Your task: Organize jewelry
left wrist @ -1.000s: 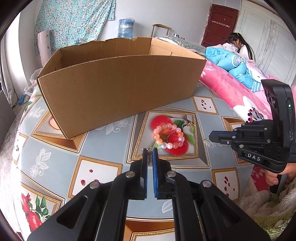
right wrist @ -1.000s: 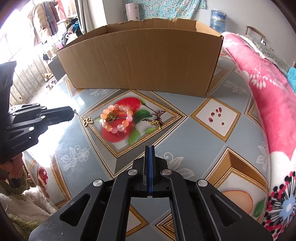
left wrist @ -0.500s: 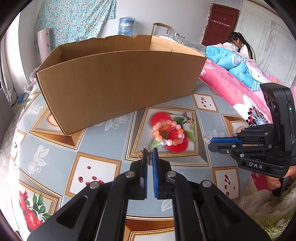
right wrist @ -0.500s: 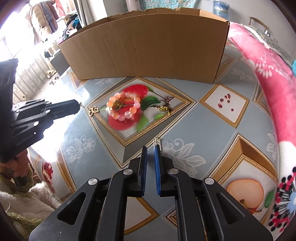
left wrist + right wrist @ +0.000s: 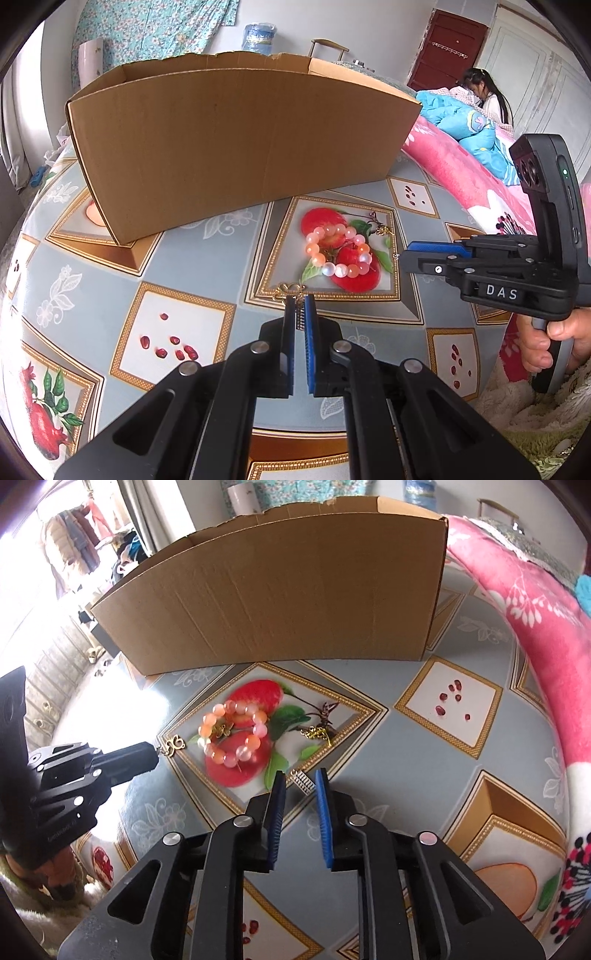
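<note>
Since the earlier frames, the right gripper point(image 5: 300, 779) has been opening its jaws: they were pressed together and now stand a little apart, with a small silver abacus-shaped charm point(image 5: 303, 781) lying on the tabletop point(image 5: 369, 775) in the gap between the blue pads point(image 5: 323, 805). Neither pad presses on the charm. The left wrist view shows this gripper point(image 5: 402, 254) from the side, near the right edge of the fruit panel.

Left gripper point(image 5: 300, 306): jaws nearly closed, only a thin gap showing. A gold scroll-shaped pendant point(image 5: 289, 289) projects from the fingertips and is pinched by its link. The right wrist view confirms this: the pendant point(image 5: 174, 744) hangs at the tip of the left gripper point(image 5: 153, 755), just above the table surface at the left corner of the fruit panel.

Remaining jewelry on the table:
- Bead bracelet point(image 5: 338, 251), pink, orange and white, lying flat on the printed red fruit, between the two grippers. A small gold flower piece point(image 5: 221, 730) rests on it.
- Gold chain piece point(image 5: 317, 734), beside the printed green leaf, to the right of the bracelet.

Cardboard box point(image 5: 240, 147): upright and open-topped, behind the jewelry at the far side of the table; its interior is not visible.

A hand point(image 5: 554, 339) grips the right gripper's handle.
</note>
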Demonstrator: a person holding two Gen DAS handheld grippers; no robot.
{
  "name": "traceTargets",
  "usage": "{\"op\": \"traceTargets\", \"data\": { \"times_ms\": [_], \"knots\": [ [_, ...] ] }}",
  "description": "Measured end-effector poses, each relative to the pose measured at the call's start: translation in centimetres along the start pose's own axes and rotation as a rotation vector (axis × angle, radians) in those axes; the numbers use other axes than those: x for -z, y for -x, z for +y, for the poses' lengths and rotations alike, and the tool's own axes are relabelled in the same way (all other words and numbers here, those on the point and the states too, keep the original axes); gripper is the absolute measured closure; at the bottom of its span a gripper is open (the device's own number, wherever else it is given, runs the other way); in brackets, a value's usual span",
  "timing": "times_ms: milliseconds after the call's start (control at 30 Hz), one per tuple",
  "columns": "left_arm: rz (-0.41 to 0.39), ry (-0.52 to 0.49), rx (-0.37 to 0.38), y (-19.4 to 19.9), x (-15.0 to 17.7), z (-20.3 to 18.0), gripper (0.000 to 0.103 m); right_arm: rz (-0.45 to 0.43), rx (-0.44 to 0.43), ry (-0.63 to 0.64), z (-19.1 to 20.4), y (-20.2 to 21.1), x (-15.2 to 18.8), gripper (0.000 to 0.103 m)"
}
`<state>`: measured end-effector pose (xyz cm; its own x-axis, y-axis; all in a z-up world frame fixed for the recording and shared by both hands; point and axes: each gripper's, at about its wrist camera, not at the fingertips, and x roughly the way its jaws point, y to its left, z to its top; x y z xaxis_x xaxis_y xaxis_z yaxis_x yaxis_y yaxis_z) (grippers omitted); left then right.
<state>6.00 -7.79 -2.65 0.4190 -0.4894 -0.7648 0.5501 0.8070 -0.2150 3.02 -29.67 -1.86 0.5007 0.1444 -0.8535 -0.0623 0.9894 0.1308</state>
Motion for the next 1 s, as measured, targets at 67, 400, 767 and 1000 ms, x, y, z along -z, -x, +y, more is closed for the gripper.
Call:
{"op": "traceTargets", "data": {
  "times_ms": [67,400,767,1000],
  "knots": [
    [-0.003,0.008,0.003,0.0,0.1,0.2,0.098,-0.003,0.016,-0.004,0.4,-0.3,-0.4,0.084],
    [-0.008,0.024,0.021,0.1,0.4,0.6,0.098,-0.041,0.126,0.038,3.3,-1.9,-1.4,0.084],
    [-0.037,0.025,0.010,0.9,0.3,0.8,0.098,-0.054,0.093,0.035,3.3,-2.0,-0.9,0.103],
    [-0.068,0.010,-0.008,2.0,0.1,0.4,0.098,-0.116,0.042,-0.040,0.4,1.4,-0.6,0.103]
  ]
}}
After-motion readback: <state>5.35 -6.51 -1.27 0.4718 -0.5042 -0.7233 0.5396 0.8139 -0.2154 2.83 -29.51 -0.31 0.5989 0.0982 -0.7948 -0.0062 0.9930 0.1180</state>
